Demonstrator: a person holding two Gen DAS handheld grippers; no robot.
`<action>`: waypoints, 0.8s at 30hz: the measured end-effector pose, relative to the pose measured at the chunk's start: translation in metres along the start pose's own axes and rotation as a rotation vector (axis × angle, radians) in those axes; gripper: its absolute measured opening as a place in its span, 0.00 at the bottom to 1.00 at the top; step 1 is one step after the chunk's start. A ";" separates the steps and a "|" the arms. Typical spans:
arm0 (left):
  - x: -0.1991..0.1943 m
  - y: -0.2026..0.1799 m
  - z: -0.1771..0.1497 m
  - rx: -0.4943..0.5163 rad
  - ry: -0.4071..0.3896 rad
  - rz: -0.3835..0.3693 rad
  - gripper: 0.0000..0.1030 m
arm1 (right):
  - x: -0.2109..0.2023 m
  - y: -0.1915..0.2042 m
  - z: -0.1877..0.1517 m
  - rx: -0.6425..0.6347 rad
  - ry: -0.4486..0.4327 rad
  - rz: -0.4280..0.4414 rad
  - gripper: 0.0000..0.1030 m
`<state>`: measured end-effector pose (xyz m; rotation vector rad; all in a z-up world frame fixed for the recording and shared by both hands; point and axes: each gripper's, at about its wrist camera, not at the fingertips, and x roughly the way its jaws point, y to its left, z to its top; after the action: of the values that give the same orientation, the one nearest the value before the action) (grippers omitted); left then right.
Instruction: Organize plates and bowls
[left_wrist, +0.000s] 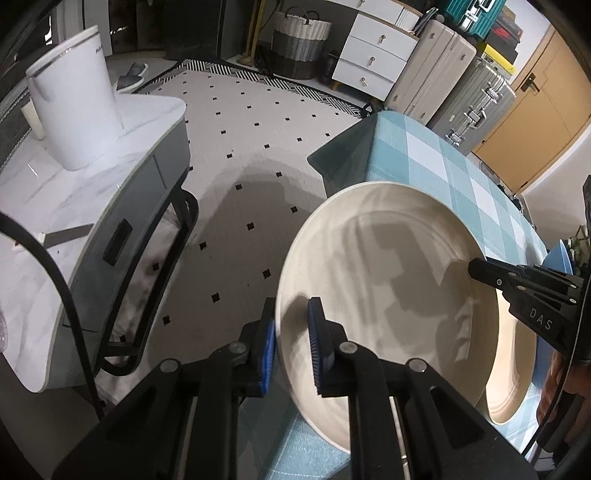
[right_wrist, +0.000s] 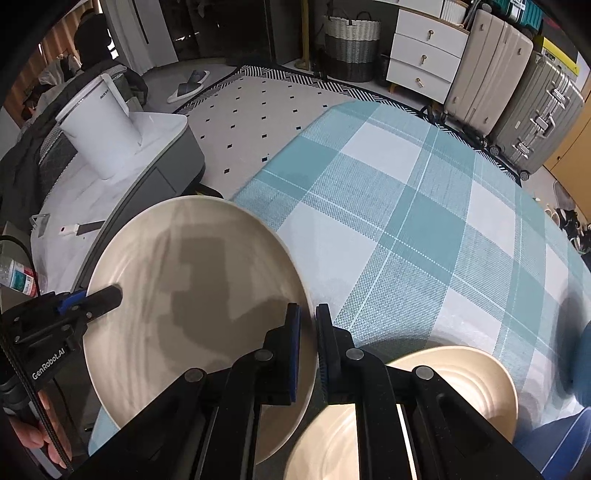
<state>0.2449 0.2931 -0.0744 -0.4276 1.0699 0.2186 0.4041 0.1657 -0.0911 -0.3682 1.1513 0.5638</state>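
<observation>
A large cream plate (left_wrist: 388, 295) (right_wrist: 199, 295) is held up above the near left corner of the checked table (right_wrist: 406, 229). My left gripper (left_wrist: 293, 347) is shut on its left rim. My right gripper (right_wrist: 307, 350) is shut on its right rim and shows in the left wrist view (left_wrist: 480, 269). A second cream plate (right_wrist: 461, 373) (left_wrist: 513, 369) lies on the cloth below, partly hidden by my right gripper. A blue dish (left_wrist: 554, 258) (right_wrist: 565, 439) lies at the table's right edge.
A grey side cabinet with a marble top (left_wrist: 55, 206) stands left, carrying a white kettle (left_wrist: 77, 96). A patterned rug (left_wrist: 240, 147) lies between cabinet and table. A woven basket (right_wrist: 351, 44), white drawers (right_wrist: 424, 55) and suitcases (right_wrist: 517, 92) stand at the back.
</observation>
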 end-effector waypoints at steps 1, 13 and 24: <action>-0.002 -0.001 0.001 0.002 -0.002 0.002 0.13 | -0.003 0.000 0.000 0.002 -0.002 0.001 0.08; -0.043 -0.014 0.002 0.005 -0.044 -0.011 0.13 | -0.054 -0.004 -0.009 0.035 -0.057 0.006 0.08; -0.085 -0.029 -0.031 0.026 -0.057 0.008 0.13 | -0.106 0.005 -0.059 0.085 -0.077 0.004 0.07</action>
<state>0.1911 0.2563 -0.0056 -0.3922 1.0177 0.2224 0.3260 0.1134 -0.0143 -0.2694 1.0986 0.5263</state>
